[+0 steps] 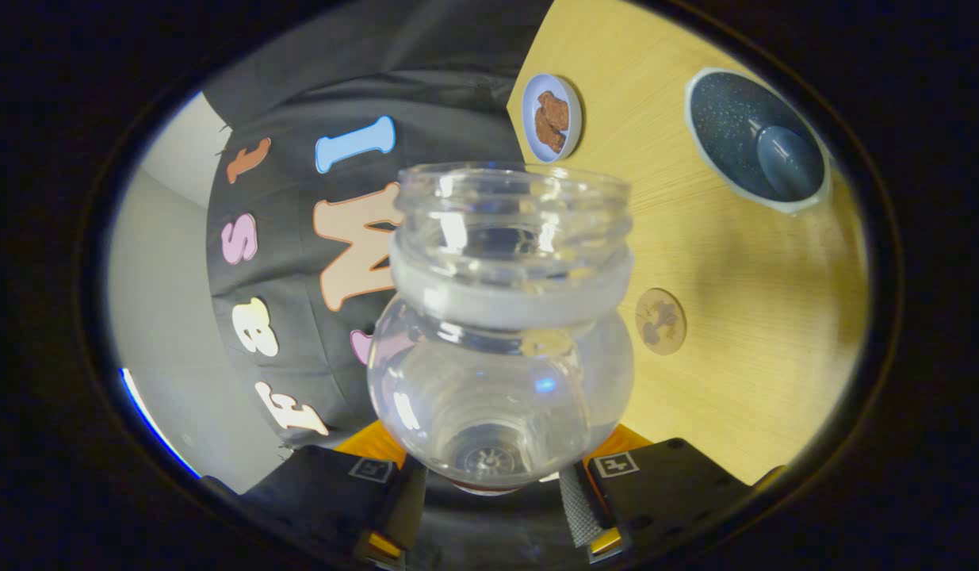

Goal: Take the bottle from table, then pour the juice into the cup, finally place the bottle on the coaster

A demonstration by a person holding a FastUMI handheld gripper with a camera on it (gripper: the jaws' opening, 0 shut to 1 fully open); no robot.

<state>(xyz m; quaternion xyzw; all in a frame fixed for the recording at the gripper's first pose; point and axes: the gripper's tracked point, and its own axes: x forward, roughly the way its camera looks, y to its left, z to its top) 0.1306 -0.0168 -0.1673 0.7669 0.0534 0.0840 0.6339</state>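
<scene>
A clear plastic bottle (pixel 501 341) with an open, capless mouth sits between my fingers, and my gripper (pixel 493 476) is shut on its lower body. The whole view is rolled sideways, so the bottle is held tipped over and I look along it from base to mouth. No juice is plainly visible inside it. Beyond the bottle lies the wooden table (pixel 759 317). On it a dark blue cup (pixel 757 141) with a pale rim lies past the bottle's mouth and to one side. A small round wooden coaster (pixel 661 320) sits close beside the bottle's shoulder.
A small white plate (pixel 551 117) holding brown snack pieces rests near the table's edge, beyond the bottle's mouth. The booth's black cloth wall hangs past that edge, with a pale wall behind it.
</scene>
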